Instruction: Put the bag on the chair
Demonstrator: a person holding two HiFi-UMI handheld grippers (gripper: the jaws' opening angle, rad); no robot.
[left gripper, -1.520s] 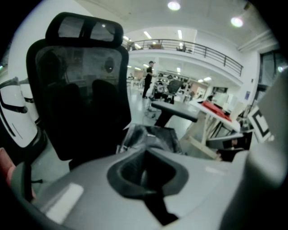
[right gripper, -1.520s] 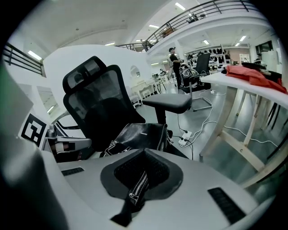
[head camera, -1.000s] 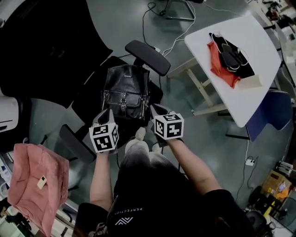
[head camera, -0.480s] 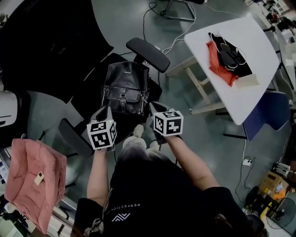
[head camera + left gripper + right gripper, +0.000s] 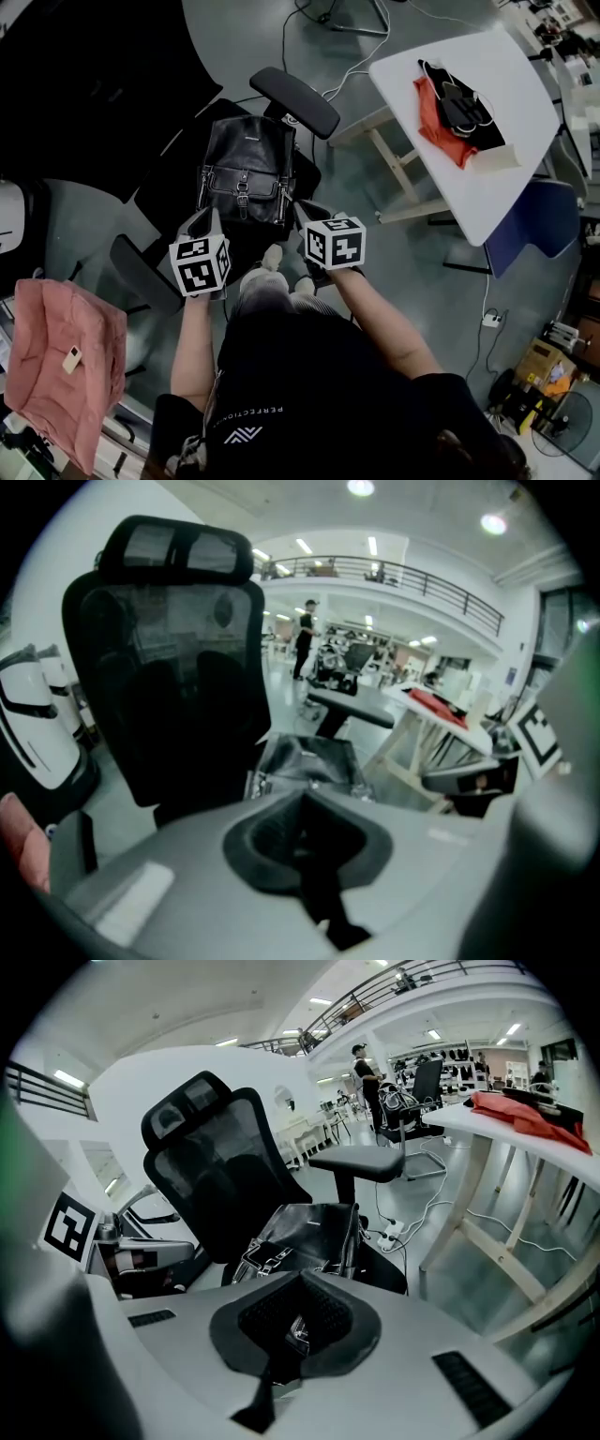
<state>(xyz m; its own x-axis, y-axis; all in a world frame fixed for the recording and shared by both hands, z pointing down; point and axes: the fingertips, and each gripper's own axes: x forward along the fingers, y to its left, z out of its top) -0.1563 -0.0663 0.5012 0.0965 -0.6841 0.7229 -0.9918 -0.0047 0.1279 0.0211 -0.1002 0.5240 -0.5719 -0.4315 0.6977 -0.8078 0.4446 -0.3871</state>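
A black leather bag [image 5: 246, 169] lies on the seat of a black office chair [image 5: 169, 202], whose armrest [image 5: 295, 101] is on the far side. My left gripper [image 5: 202, 225] and right gripper [image 5: 310, 217] sit at the bag's near corners. In the left gripper view, the left gripper [image 5: 305, 803] is shut with a dark strap [image 5: 328, 911] trailing from its jaws, the bag [image 5: 309, 761] just ahead. In the right gripper view, the right gripper [image 5: 300, 1288] is shut on a strap with a metal buckle [image 5: 294, 1331], in front of the bag [image 5: 305, 1232] and the chair's backrest [image 5: 225, 1166].
To the right stands a white table [image 5: 506, 159] with red and black cloth [image 5: 445, 117] on it, and a blue chair [image 5: 534, 225] behind it. A pink fabric item [image 5: 61, 356] lies at the lower left. Cables [image 5: 291, 37] run over the grey floor.
The head view has shifted a little. The bag stays on the seat and both grippers stay shut at its near edge.
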